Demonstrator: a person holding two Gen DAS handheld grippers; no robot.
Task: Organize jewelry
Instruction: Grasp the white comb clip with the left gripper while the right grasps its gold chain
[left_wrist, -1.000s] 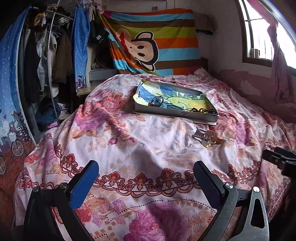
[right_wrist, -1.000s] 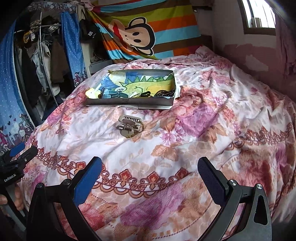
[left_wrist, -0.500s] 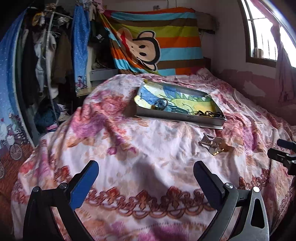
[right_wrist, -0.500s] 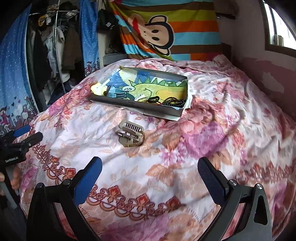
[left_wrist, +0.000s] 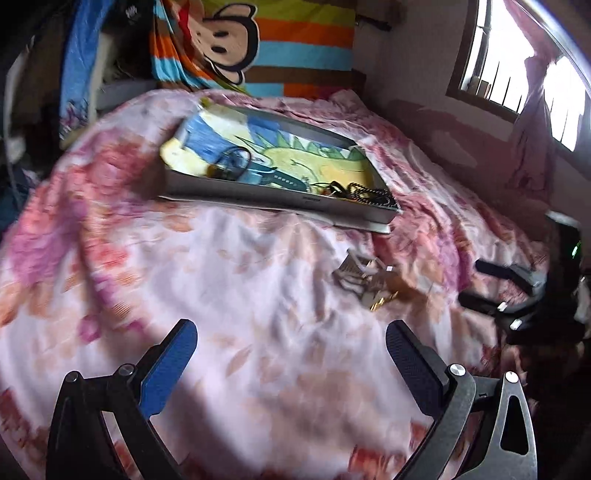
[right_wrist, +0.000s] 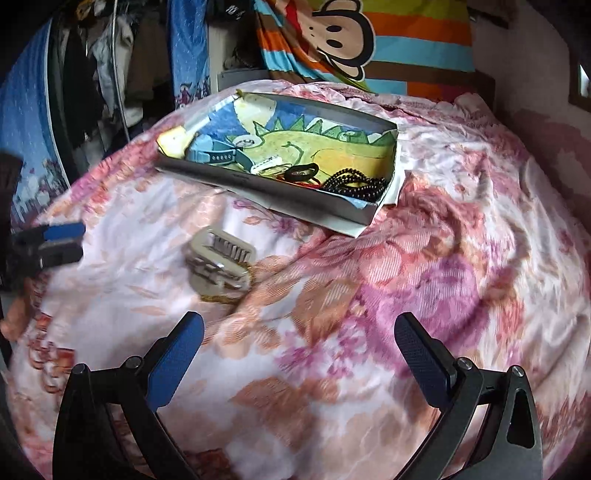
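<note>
Nearest the cameras, left gripper (left_wrist: 291, 349) and right gripper (right_wrist: 299, 339) hang with fingers spread, empty, over the soft, rumpled floral bed (right_wrist: 443, 258). Beyond lies a ridged silver clip (right_wrist: 219, 264) atop a gold chain (right_wrist: 225, 297); a pinch may snag fabric or drop the chain. Farther, the shallow cardboard box (right_wrist: 317, 210) holds beads (right_wrist: 354, 182).

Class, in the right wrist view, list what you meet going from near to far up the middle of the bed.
Right gripper → silver and gold jewelry pile → shallow box with dinosaur picture → striped monkey cloth.
</note>
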